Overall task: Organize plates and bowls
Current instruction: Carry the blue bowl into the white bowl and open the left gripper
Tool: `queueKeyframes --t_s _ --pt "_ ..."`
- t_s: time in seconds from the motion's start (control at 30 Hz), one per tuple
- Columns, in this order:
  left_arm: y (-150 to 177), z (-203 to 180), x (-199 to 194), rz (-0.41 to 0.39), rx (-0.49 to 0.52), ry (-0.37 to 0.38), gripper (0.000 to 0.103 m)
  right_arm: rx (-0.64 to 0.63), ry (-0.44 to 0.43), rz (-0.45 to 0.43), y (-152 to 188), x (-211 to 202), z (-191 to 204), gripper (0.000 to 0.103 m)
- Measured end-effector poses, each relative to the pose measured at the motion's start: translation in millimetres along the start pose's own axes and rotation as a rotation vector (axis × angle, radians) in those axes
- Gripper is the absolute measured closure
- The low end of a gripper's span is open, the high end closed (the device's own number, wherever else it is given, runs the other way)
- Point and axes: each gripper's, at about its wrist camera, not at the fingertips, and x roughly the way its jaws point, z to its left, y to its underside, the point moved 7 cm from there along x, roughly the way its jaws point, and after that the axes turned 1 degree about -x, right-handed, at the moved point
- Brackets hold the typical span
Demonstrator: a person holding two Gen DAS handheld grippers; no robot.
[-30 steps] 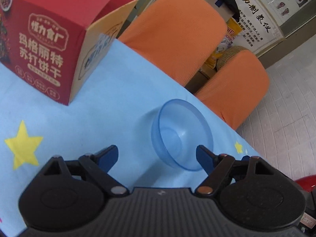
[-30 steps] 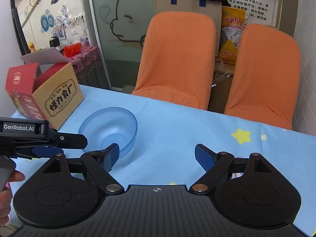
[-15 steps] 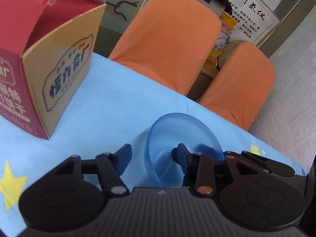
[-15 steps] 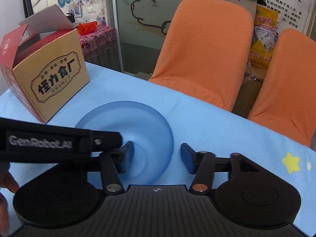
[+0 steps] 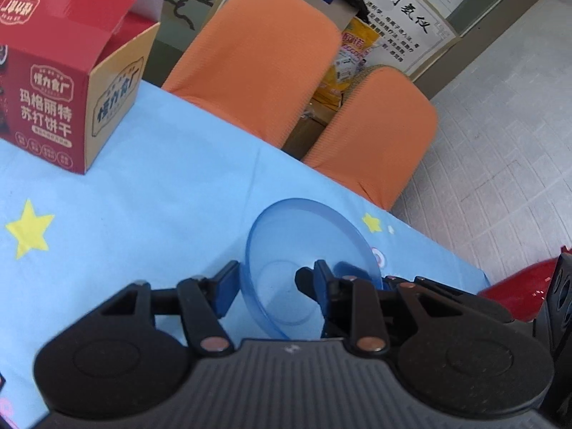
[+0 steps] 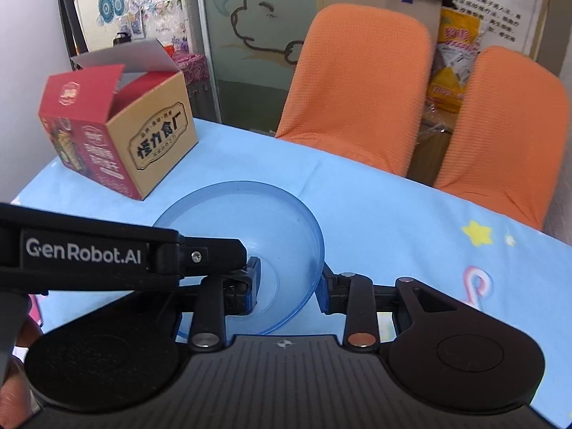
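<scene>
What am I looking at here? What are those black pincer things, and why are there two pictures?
There is no robot here: a person holds a hand-held two-finger gripper in each hand. Each gripper carries a wide-angle camera looking forward along its fingers, so one picture comes from the left gripper and one from the right gripper. The black shapes at the bottom of each picture are the tool itself.

Both are shut on the same clear blue bowl, each pinching the rim on its own side. In the right camera's picture the left tool reaches in from the left edge.

Below is a table with a light blue star-print cloth. On it stands an open red cracker box. Behind are two orange chairs.
</scene>
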Motion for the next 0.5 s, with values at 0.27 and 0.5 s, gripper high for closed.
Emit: queueKeyframes --t_s 0.27,0.5 --pt "88 -62 -47 0.029 0.073 0.104 0.074 0.056 0.091 -0.050 67 -95 -17 0.044" --pt "174 -98 -54 0.124 0.136 0.165 0.074 0.143 0.151 -0.045 147 -142 -35 0.044"
